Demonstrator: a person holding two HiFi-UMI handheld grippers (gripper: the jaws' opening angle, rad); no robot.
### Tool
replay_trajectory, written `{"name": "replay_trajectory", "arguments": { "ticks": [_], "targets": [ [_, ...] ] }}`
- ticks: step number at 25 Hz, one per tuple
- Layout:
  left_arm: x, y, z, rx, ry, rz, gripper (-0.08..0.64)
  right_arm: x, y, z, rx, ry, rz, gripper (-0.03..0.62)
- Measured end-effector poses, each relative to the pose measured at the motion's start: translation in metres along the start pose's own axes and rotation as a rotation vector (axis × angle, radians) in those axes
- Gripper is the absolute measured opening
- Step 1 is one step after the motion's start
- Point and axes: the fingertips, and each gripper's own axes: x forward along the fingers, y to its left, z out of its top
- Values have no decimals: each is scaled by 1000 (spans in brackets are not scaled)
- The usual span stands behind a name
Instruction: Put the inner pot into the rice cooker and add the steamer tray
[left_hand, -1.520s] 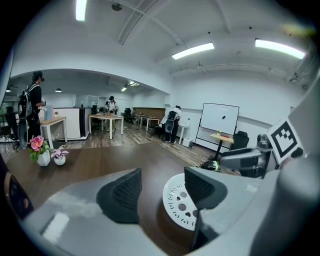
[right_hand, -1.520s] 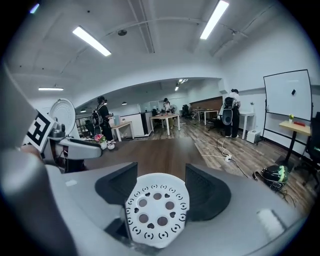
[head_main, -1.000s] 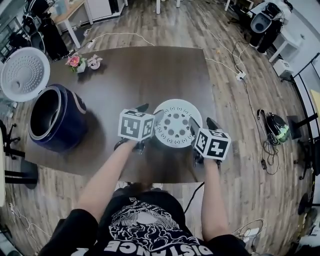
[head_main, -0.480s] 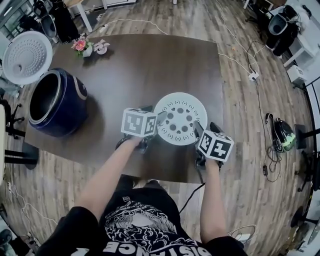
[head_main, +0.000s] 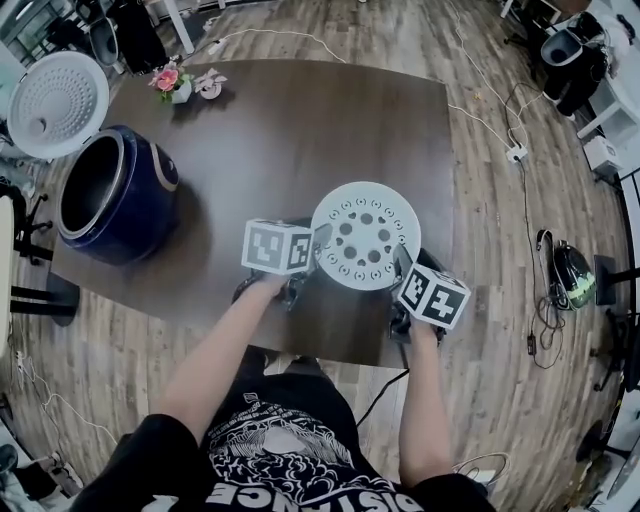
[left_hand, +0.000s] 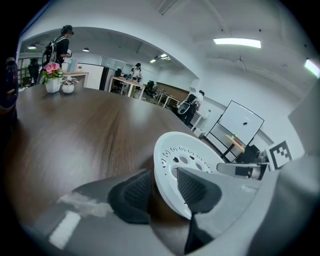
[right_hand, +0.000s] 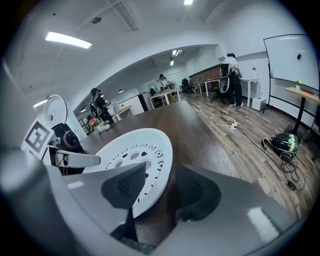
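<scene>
Both tools have sunk toward the counter (head_main: 300, 130) in the last moment, and their fingers have just been closing, so I am now set on the steamer tray (head_main: 365, 235) from two sides rather than hovering over it. The left gripper (left_hand: 157, 192) has come in to roughly a half opening, with the white perforated rim standing between its fingers (left_hand: 135, 192): one pad lies over the tray's holed face and the other sits against the outside of the rim. The right gripper (right_hand: 160, 187) mirrors this on the opposite edge, narrowed about the same amount, with one pad on top of the tray and one outside it. I read both as clamped on the rim. The tray sits near the front edge of the counter, well apart from the dark blue rice cooker (head_main: 130, 215), which stands at the far left with its white lid (head_main: 55, 100) swung open. The tray looks raised on something dark, possibly the inner pot, but from these angles I cannot confirm that. For the task, this means the two-handed hold is made and a lift toward the cooker is what I judge comes next.
</scene>
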Motion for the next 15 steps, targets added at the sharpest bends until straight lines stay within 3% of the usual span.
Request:
{"name": "replay_trajectory", "arguments": {
  "ticks": [6, 15],
  "targets": [
    [-4, 1, 0, -18, -16, -6, 123, 2, 2, -6, 23, -1, 15, 131],
    [-8, 0, -3, -49, -25, -22, 101, 0, 3, -7, 34, 9, 21, 111]
  ]
}}
